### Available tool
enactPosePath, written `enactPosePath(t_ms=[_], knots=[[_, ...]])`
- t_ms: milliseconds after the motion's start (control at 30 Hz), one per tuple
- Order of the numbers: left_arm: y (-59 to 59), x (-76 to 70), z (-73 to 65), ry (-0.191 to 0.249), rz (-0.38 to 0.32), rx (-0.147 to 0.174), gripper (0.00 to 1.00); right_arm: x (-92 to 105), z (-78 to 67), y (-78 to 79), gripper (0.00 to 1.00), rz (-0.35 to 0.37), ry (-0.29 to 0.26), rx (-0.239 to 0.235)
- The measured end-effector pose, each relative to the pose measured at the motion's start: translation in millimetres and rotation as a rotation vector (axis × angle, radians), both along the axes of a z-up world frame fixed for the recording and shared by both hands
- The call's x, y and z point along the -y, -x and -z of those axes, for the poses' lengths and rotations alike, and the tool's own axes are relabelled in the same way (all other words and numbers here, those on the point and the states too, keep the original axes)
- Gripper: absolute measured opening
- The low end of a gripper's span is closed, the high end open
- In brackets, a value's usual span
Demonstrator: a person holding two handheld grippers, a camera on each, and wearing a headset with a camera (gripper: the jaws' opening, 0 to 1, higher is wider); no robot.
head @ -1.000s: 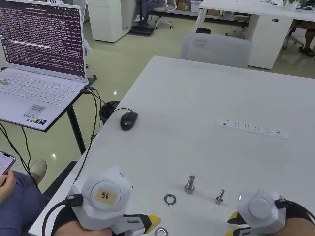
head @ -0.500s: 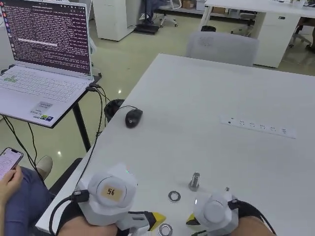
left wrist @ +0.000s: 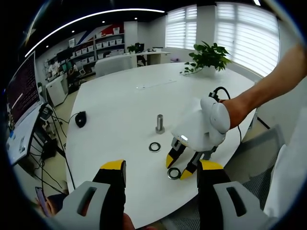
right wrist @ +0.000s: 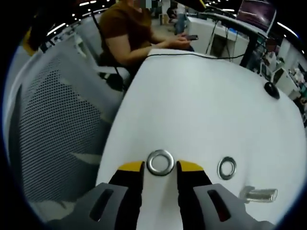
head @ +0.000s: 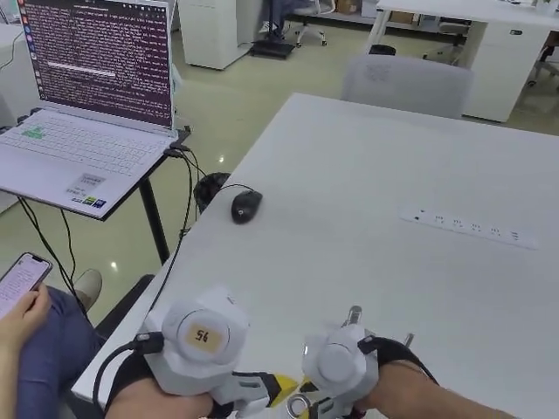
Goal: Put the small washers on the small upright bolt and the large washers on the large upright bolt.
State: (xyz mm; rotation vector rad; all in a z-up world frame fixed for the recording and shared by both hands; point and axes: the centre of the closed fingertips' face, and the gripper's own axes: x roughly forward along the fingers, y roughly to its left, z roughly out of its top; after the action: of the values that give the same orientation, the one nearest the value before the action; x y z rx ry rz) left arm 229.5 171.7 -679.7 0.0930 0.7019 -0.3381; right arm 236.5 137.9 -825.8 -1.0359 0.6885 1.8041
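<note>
A steel washer [right wrist: 160,162] lies flat near the table's front edge, and my right gripper [right wrist: 160,167] is open with its yellow tips close on either side of it. The same washer [left wrist: 174,173] and the right gripper [left wrist: 180,165] appear in the left gripper view. A second washer [left wrist: 154,146] lies loose beside the large upright bolt [left wrist: 159,123]. My left gripper [left wrist: 162,167] is open and holds nothing, a short way left of the right one. In the head view, the large bolt [head: 354,314] and small bolt [head: 408,339] peek out behind the right gripper's body.
A black mouse [head: 246,206] and its cable sit at the table's left side, and a white power strip [head: 465,227] lies at the far right. A laptop [head: 83,96] stands on a side stand to the left. A person with a phone [head: 22,279] sits nearby.
My right gripper has swung left from the table's right front, past the bolts, down to the washer at the front edge. The left gripper has stayed put. The head camera has shifted.
</note>
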Motion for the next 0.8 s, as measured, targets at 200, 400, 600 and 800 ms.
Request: enactPosePath(t_ms=[200, 400, 600, 800], knots=[[0.6, -3.1, -0.3, 0.0, -0.009, 0.0, 0.59, 3.4, -0.1, -0.6, 0.28, -0.112, 0.036, 0.045], [-1.0, -1.7, -0.4, -0.001, -0.002, 0.0, 0.59, 4.2, 0.3, 1.4, 0.28, -0.172, 0.057, 0.063], [-1.1, -3.3, -2.1, -0.006, -0.004, 0.003, 0.59, 6.7, 1.2, -0.2, 0.24, -0.161, 0.055, 0.064], [0.8, -6.0, -1.7, -0.006, -0.012, 0.002, 0.59, 20.6, 0.6, -13.2, 0.23, -0.075, 0.043, 0.05]])
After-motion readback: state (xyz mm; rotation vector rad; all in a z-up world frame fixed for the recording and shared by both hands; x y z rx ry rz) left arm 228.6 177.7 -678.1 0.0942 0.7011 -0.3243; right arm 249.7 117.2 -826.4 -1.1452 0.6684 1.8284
